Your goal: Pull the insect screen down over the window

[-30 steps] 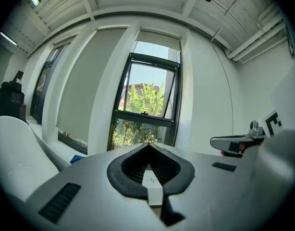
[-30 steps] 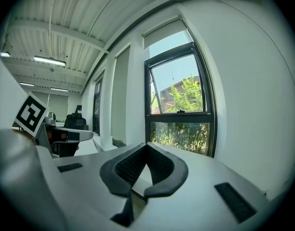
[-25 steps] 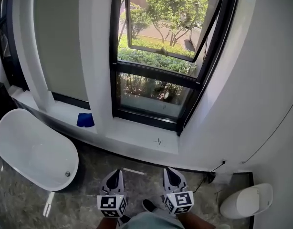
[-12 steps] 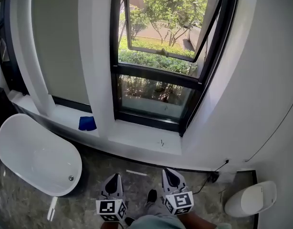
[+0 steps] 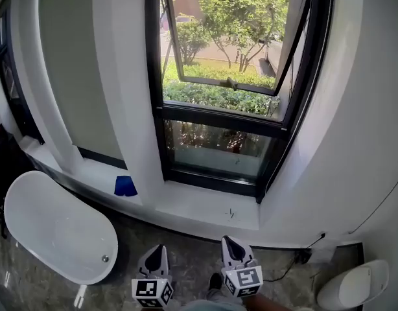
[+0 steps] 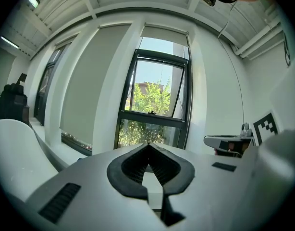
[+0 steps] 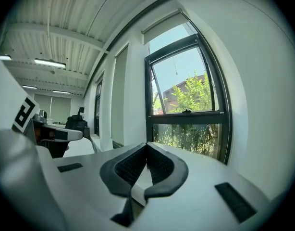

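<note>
Okay, grippers: two in shot, side by side at the bottom of the head view, both pointing at the wall under the window.
Left gripper [image 5: 156,250]: jaws pressed together, tips meeting, nothing between them.
Right gripper [image 5: 229,243]: same story, jaws closed tip to tip and empty.
Window [image 5: 218,116]: one black-framed unit in a white recess, well apart from both grippers and above them.
Panes: two. The upper sash [image 5: 225,44] is swung outward at its bottom edge, and the lower pane [image 5: 215,149] is fixed, with green shrubs behind it.
Insect screen [image 6: 164,32]: only a pale strip shows, lying across the very top of the recess above the black frame, and both panes below it are uncovered.
Sill [image 5: 205,206]: one white ledge running under the frame.
Blue object [image 5: 126,185]: one, small, lying on the ledge left of the window; what it is, I cannot tell.
Bathtub [image 5: 50,229]: one, white, oval, on the floor at the left.
Toilet [image 5: 354,284]: one, white, at the lower right corner.
Cable [image 5: 296,261]: one dark lead, trailing low on the wall between the right gripper and the toilet.
</note>
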`<action>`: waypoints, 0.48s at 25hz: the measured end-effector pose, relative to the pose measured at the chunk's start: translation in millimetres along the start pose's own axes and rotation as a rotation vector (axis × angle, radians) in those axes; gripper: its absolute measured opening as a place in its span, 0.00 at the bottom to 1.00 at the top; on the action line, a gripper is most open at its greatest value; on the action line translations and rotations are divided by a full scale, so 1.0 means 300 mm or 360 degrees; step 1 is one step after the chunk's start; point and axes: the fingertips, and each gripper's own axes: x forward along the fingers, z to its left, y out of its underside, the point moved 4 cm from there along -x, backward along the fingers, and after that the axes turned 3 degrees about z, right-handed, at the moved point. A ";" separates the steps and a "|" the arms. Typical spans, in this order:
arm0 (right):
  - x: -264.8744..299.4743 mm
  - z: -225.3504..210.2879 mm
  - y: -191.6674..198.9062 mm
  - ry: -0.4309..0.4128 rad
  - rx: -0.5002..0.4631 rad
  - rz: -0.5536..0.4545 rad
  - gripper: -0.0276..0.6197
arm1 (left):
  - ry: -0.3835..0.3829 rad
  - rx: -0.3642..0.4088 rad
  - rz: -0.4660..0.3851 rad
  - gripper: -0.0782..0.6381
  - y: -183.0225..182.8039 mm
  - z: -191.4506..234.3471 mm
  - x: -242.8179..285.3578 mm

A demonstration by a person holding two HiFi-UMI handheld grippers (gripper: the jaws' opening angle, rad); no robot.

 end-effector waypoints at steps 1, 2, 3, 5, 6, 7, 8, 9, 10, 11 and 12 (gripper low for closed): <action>0.029 -0.030 -0.003 0.0000 -0.0003 0.0002 0.04 | 0.0007 0.0010 0.0000 0.13 -0.014 -0.006 0.046; 0.057 -0.062 -0.009 0.0000 -0.0008 -0.0001 0.04 | 0.0015 0.0022 -0.0002 0.13 -0.030 -0.014 0.093; 0.085 -0.096 -0.019 0.0000 -0.0014 -0.0008 0.04 | 0.0021 0.0036 -0.0005 0.13 -0.049 -0.022 0.141; 0.141 -0.169 -0.039 0.0001 -0.0025 -0.0022 0.04 | 0.0028 0.0060 -0.0009 0.13 -0.088 -0.038 0.241; 0.171 -0.209 -0.047 0.0003 -0.0029 -0.0027 0.04 | 0.0030 0.0070 -0.0008 0.13 -0.104 -0.047 0.294; 0.200 -0.250 -0.054 0.0006 -0.0031 -0.0031 0.04 | 0.0033 0.0077 -0.0005 0.13 -0.117 -0.057 0.348; 0.227 -0.291 -0.059 0.0009 -0.0032 -0.0035 0.04 | 0.0038 0.0082 0.0000 0.13 -0.126 -0.069 0.401; 0.252 -0.330 -0.064 0.0013 -0.0032 -0.0039 0.04 | 0.0044 0.0089 0.0005 0.13 -0.134 -0.082 0.453; 0.276 -0.369 -0.071 0.0015 -0.0033 -0.0044 0.04 | 0.0052 0.0097 0.0007 0.13 -0.144 -0.095 0.502; 0.298 -0.407 -0.080 0.0015 -0.0033 -0.0048 0.04 | 0.0058 0.0105 0.0005 0.13 -0.156 -0.109 0.550; 0.319 -0.443 -0.090 0.0011 -0.0031 -0.0051 0.04 | 0.0063 0.0111 0.0002 0.13 -0.169 -0.121 0.595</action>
